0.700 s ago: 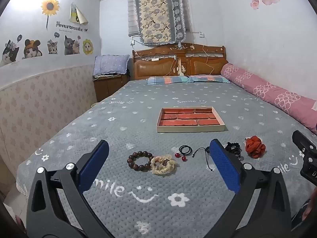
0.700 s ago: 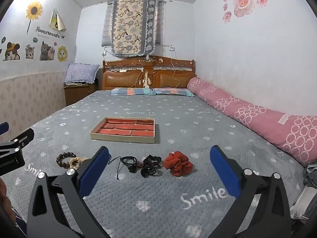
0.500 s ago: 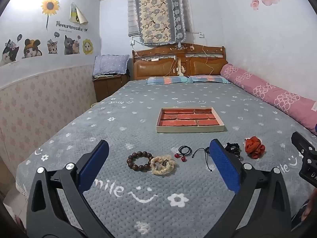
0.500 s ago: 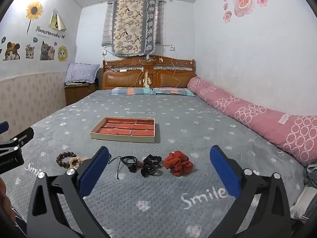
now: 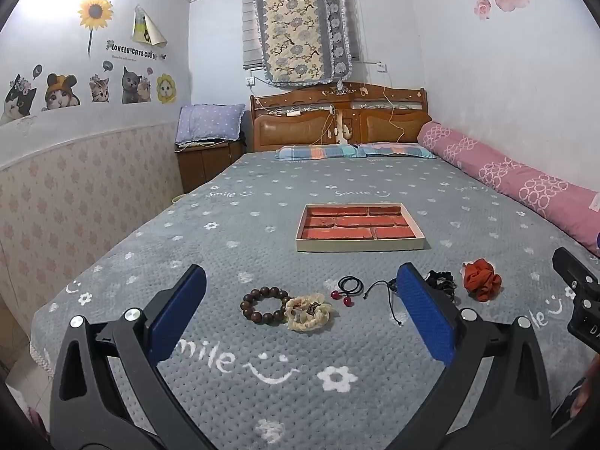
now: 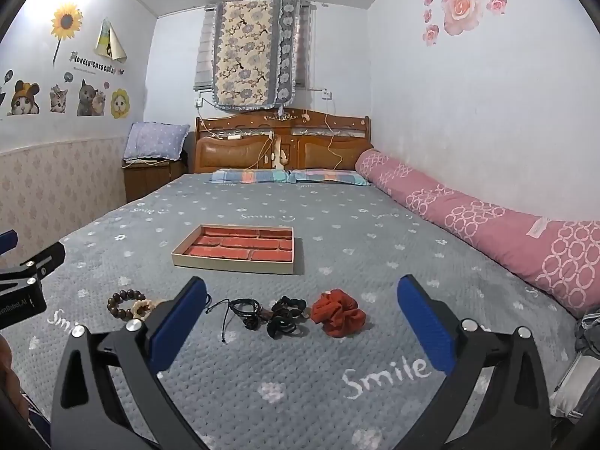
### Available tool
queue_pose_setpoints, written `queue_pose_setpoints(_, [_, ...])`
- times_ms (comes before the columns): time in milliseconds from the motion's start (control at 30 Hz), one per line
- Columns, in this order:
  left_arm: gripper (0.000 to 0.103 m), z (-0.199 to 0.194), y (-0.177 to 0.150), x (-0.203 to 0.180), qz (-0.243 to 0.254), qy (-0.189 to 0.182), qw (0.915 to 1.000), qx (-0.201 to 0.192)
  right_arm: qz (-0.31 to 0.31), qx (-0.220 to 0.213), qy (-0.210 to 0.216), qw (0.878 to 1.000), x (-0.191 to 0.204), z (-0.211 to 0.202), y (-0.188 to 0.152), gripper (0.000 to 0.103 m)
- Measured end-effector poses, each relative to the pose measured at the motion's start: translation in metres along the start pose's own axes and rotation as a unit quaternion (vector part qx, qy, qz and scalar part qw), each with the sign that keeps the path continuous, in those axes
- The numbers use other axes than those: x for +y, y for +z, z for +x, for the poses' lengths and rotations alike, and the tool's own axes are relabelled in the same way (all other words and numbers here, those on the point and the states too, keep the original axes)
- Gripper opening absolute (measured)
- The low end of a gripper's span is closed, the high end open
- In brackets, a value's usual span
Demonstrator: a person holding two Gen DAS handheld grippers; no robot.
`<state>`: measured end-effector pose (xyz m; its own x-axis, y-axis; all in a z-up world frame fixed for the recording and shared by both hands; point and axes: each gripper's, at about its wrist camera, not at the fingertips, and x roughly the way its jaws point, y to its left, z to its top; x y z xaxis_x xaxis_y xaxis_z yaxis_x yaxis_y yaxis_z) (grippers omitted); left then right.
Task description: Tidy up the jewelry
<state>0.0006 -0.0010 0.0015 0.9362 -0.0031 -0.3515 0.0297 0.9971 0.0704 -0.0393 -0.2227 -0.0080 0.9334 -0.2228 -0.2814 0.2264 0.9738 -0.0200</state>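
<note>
Grey blanket [image 5: 262, 393]: it covered the bed in both views, and all the jewelry lay on it.

Left wrist view
Left gripper [image 5: 300, 307]: released, blue pads wide apart, nothing between them, held above the blanket.
Wooden bead bracelet [image 5: 264, 304]: lay ahead of the left gripper, between the lines of its two fingers, touching the cream scrunchie [image 5: 309, 312] on its right.
Red-bead hair tie [image 5: 347, 290]: just beyond the cream scrunchie, nearer the right finger.
Black cord [image 5: 382, 292]: beside the right finger's tip, partly hidden by it.
Red scrunchie [image 5: 482, 284]: outside the right finger, well to the right.
Tray [image 5: 360, 243]: red-lined with compartments, farther up the bed, past the whole row.

Right wrist view
Right gripper [image 6: 302, 313]: released, pads spread, holding nothing.
Black cord [image 6: 243, 309], black hair ties [image 6: 285, 317], red scrunchie [image 6: 339, 313]: lay in a row ahead, between its fingers.
Wooden bead bracelet [image 6: 123, 303]: outside the left finger.
Tray [image 6: 234, 260]: beyond the row.
</note>
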Motion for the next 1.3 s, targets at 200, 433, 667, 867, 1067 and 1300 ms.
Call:
queue_pose_setpoints(200, [0.098, 0.0005, 0.0027, -0.0024, 0.001, -0.002, 1.0000, -0.002, -0.001, -0.001, -0.001, 1.000, -0.0008, -0.0011, 0.0029, 0.099])
queue_pose_setpoints(433, [0.098, -0.0033, 0.0050, -0.0013, 0.000, 0.000, 1.0000, -0.004, -0.003, -0.002, -0.002, 1.000, -0.0005, -0.0009, 0.0033, 0.099])
queue_pose_setpoints(667, [0.098, -0.0020, 0.0037, -0.0006, -0.002, 0.000, 1.0000, -0.003, -0.003, 0.000, -0.004, 1.000, -0.0010, 0.0001, 0.0016, 0.099])
queue_pose_setpoints(867, [0.098, -0.0019, 0.0037, -0.0009, -0.002, 0.000, 1.0000, -0.002, -0.002, 0.001, -0.004, 1.000, -0.0021, 0.0004, 0.0010, 0.099])
queue_pose_setpoints(1067, [0.098, -0.0017, 0.0038, -0.0006, -0.003, 0.000, 1.0000, -0.002, -0.002, 0.002, -0.005, 1.000, -0.0020, 0.0001, 0.0001, 0.099])
queue_pose_setpoints(1300, [0.098, -0.0024, 0.0017, -0.0006, -0.003, -0.002, 1.0000, -0.003, -0.002, 0.001, -0.006, 1.000, -0.0021, -0.0003, -0.0002, 0.099])
